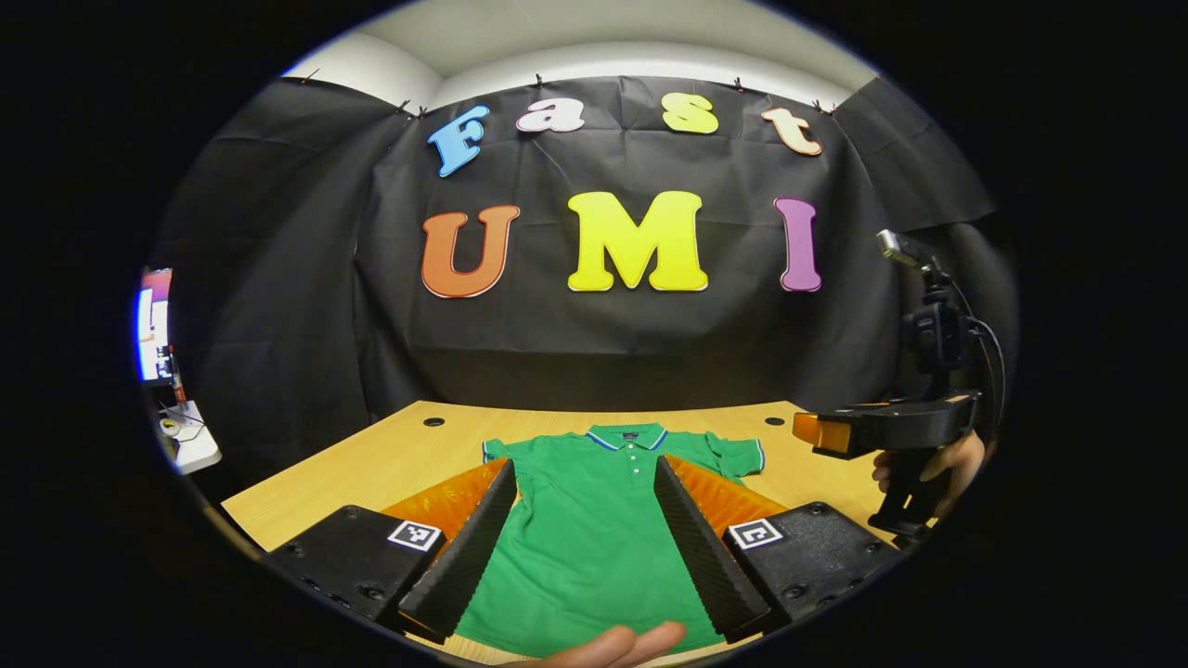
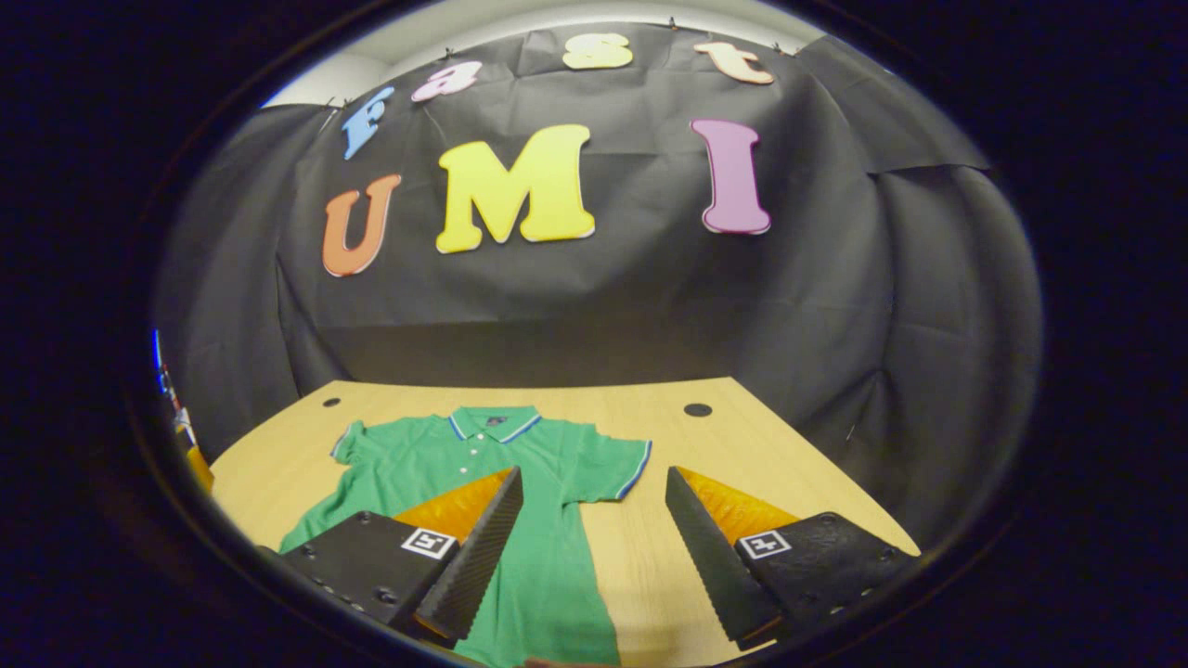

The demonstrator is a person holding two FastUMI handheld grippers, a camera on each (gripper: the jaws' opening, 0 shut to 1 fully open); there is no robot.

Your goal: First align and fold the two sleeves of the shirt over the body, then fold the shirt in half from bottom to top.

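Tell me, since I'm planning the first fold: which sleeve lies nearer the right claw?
The sleeve on the shirt's right as viewed; it lies just ahead of the right claw, the other sleeve far across.

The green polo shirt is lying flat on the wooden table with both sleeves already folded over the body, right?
Not quite. The green polo shirt does lie flat on the wooden table, but both sleeves are still spread out to the sides, not folded. The left gripper view shows it.

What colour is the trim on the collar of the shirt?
Blue and white stripes edge the collar of the green shirt; the left gripper view shows it best.
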